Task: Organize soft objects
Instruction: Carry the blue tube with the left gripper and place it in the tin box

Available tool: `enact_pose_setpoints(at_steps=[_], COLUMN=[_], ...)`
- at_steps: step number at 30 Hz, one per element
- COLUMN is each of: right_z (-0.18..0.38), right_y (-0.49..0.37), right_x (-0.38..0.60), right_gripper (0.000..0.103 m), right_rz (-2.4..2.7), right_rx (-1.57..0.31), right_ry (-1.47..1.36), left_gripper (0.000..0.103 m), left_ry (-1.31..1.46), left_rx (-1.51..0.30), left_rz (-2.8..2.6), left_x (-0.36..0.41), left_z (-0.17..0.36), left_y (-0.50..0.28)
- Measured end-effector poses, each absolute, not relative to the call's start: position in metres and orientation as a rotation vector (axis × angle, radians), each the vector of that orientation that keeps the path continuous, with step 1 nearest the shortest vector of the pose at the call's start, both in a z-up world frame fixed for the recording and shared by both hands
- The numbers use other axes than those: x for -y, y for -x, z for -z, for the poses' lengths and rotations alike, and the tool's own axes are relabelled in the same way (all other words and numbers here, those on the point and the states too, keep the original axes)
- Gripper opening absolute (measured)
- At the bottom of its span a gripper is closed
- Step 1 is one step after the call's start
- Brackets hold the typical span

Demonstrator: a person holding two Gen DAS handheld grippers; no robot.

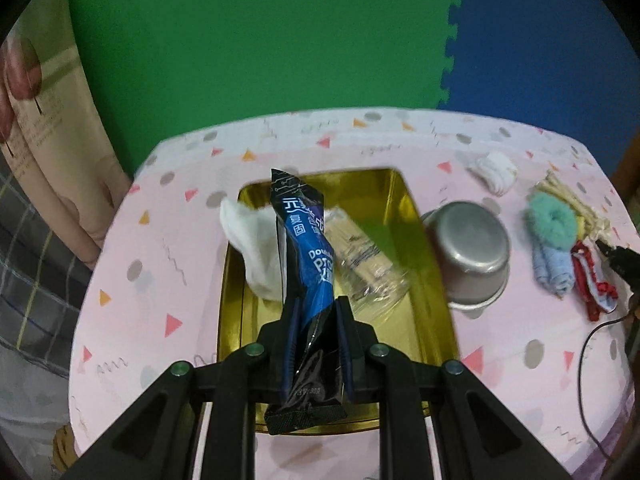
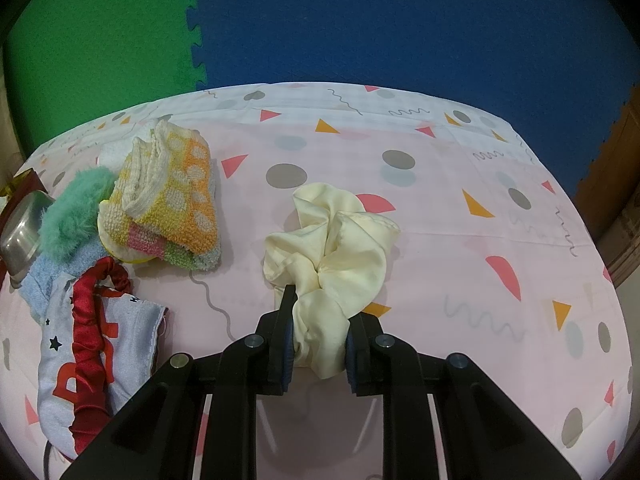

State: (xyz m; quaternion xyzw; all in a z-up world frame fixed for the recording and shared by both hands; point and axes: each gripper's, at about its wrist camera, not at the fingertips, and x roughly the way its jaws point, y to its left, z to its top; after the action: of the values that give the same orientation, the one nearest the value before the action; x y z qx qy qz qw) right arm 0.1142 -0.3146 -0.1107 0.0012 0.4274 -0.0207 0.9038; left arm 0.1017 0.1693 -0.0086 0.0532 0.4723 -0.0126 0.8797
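Because the glossy blue-and-black foil sachet (image 1: 308,264) is pinched low on its body by the left gripper (image 1: 316,344), it stands up stiffly between the pads, its crimped bottom seal hanging below them and its top pointing out over the gold rectangular metal tin (image 1: 416,216). It looks light and slick; a hold on the flat middle, as here, seems safer than on the crimped ends, where foil could slide out. Just beyond the fingers, inside the tin, lie a crinkly clear plastic packet (image 1: 368,264) and a soft white cloth (image 1: 256,248) draped over the left wall. Right of the tin sits an upturned steel bowl (image 1: 468,256), then a fluffy teal scrunchie (image 1: 554,220) on a rolled pale-blue towel (image 1: 550,272).

On the other side, the right gripper (image 2: 320,344) is closed on a cream satin scrunchie (image 2: 332,248), squeezing one gathered fold while the rest lies bunched on the pink patterned tablecloth (image 2: 440,208). It should be very light and limp, and satin is slippery, so a deep bite across the elastic core would likely hold better than a pinch of loose fabric. Left of it lie a red satin scrunchie (image 2: 90,344) on a grey printed cloth (image 2: 128,332), and farther back a folded orange-and-yellow spotted terry towel (image 2: 176,196).
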Motion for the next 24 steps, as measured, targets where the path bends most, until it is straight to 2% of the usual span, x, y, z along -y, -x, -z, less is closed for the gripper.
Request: enact_pose_setpoints(at_steps=[24], right_z=[0.11], right_y=[-0.115], right_x=[0.314], right_gripper=[0.021], right_rz=[0.055], right_rx=[-0.884], right_ry=[0.019], left_gripper=[0.021], left_ry=[-0.152], left_rx=[-1.087], left_rz=[0.019], left_x=[-0.192], left_z=[0.06], left_y=[-0.112])
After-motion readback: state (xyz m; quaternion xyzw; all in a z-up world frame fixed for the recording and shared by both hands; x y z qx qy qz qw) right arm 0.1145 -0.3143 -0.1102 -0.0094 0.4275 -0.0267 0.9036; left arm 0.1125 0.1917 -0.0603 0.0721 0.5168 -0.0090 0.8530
